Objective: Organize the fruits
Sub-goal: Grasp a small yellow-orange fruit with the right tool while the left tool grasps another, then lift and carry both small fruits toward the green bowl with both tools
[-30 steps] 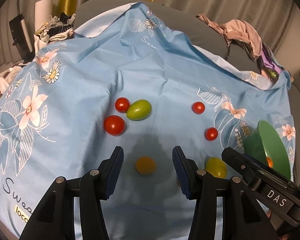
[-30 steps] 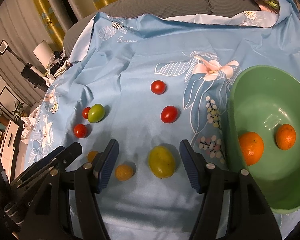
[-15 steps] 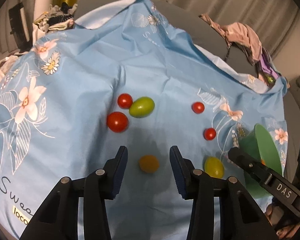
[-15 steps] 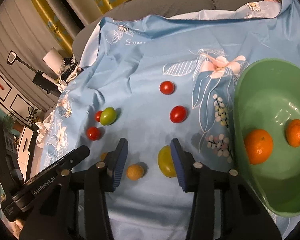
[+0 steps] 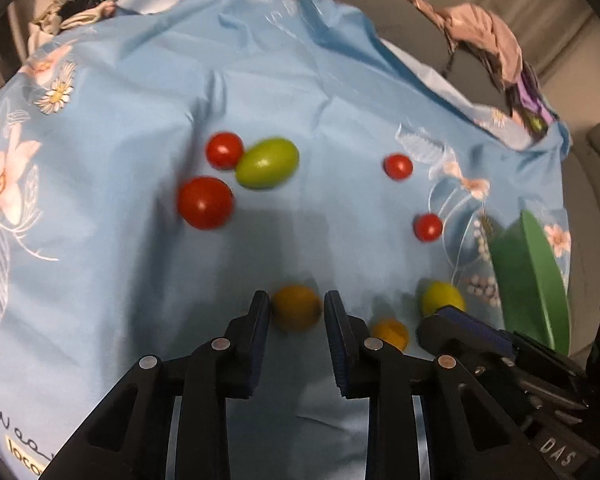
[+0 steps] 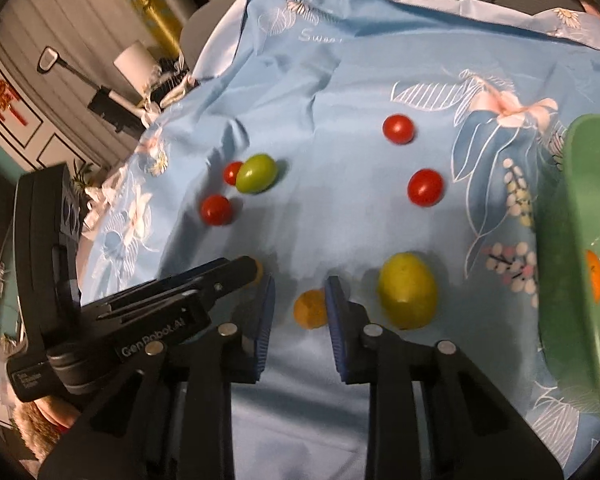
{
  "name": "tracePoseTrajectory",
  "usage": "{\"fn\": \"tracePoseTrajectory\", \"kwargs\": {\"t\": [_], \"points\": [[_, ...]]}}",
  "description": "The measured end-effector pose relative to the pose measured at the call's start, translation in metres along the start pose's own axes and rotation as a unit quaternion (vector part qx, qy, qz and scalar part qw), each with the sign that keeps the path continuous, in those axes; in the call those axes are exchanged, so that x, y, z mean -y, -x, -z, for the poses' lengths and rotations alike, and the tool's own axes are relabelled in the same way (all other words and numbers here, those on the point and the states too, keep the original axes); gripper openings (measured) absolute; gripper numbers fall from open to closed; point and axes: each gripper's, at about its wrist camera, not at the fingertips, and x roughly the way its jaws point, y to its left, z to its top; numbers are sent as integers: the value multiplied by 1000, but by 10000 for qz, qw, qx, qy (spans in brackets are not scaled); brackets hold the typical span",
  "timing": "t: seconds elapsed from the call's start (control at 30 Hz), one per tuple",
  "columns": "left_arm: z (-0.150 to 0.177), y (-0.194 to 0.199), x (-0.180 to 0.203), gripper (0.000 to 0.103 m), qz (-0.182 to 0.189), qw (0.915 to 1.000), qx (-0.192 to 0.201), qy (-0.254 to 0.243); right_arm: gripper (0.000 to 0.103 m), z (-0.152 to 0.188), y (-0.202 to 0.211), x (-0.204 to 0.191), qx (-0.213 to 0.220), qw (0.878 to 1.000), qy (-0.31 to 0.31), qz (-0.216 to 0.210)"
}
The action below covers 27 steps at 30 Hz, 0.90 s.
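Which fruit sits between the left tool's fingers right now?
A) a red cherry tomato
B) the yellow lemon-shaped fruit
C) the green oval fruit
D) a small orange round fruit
D: in the left wrist view the left tool brackets the small orange round fruit lying on the blue floral cloth; whether its fingers touch the fruit cannot be told.

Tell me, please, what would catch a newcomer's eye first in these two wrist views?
Probably the bright fruits scattered on the blue floral cloth: red tomatoes and a green fruit at the far left, a yellow fruit near the green bowl on the right. Next, the left gripper, jaws narrowly flanking a small orange fruit.
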Motion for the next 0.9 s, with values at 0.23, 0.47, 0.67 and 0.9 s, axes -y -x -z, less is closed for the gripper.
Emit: {"fn": "tracePoseTrajectory", "kwargs": {"t": [0.23, 0.47, 0.67, 0.9], "points": [[1, -6, 5, 28, -84, 9998, 21, -150, 28, 4, -18, 3, -280, 9991, 18, 324], [-3, 14, -13, 27, -291, 9985, 374, 261, 29, 6, -29, -8, -368, 9984, 246, 351], [-5, 29, -15, 27, -316, 9967, 658, 348, 28, 6, -40, -18, -340, 9954, 533, 718], [-3, 32, -1, 27, -403, 9961, 767, 188, 26, 1, -32, -14, -119, 9973, 340, 634]]}}
